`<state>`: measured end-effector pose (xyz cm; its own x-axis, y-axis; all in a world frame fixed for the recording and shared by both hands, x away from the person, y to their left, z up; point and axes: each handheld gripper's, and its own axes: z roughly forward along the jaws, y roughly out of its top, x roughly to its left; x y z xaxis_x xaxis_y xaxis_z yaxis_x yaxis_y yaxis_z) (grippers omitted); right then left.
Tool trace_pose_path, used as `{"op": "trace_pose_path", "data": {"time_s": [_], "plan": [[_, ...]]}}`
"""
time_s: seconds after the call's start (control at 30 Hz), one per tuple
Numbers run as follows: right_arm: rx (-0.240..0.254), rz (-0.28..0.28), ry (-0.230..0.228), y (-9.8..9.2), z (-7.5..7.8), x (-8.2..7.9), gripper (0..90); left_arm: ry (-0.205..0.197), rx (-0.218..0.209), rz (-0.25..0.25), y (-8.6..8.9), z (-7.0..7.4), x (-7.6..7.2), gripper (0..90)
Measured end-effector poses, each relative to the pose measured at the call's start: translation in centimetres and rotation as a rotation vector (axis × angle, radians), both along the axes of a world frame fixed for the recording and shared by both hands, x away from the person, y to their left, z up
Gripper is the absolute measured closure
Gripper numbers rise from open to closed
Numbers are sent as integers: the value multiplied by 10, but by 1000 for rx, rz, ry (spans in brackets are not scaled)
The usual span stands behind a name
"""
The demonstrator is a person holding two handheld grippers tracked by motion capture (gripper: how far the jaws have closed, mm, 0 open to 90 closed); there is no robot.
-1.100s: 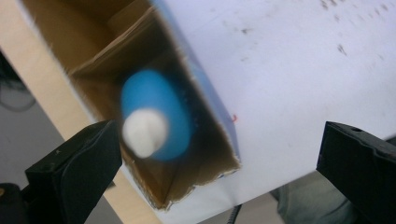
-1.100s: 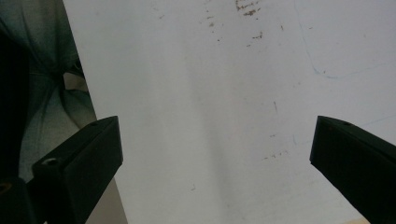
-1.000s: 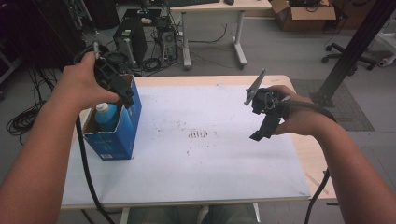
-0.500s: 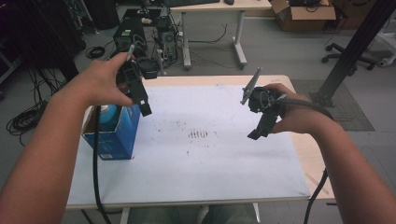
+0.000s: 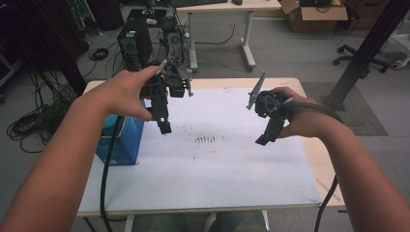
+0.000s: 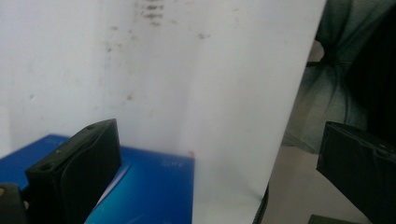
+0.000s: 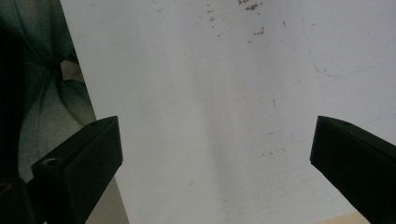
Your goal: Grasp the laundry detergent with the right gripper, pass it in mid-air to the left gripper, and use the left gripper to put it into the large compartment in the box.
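Note:
A blue open-topped box stands on the left part of the white table, with something light blue showing inside it behind my forearm. My left gripper hangs over the table just right of the box, its jaws pointing down. In the left gripper view the left gripper is open and empty, with the blue box below it and the table edge to the right. My right gripper is held above the right half of the table. In its own view the right gripper is open over bare white surface.
Small brown marks dot the middle of the table. Beyond the far edge stand computer towers, a desk leg, a cardboard box and a black post. Cables trail from both grippers toward me.
My left gripper has moved right, from over the blue box to the table beside it. The right gripper has barely shifted.

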<state>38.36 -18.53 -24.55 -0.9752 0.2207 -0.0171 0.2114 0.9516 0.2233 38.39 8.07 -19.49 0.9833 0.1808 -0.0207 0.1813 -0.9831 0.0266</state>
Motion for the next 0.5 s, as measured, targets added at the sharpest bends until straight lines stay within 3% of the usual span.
{"op": "trace_pose_path", "data": {"time_s": [0.3, 0.5], "plan": [[-17, 5, 3, 3, 0, 2, 22, 18, 12, -34, -11, -9, 2, 1], [-26, 3, 14, 3, -4, 3, 22, 21, -37, -14, -7, -7, 2, 1]]}}
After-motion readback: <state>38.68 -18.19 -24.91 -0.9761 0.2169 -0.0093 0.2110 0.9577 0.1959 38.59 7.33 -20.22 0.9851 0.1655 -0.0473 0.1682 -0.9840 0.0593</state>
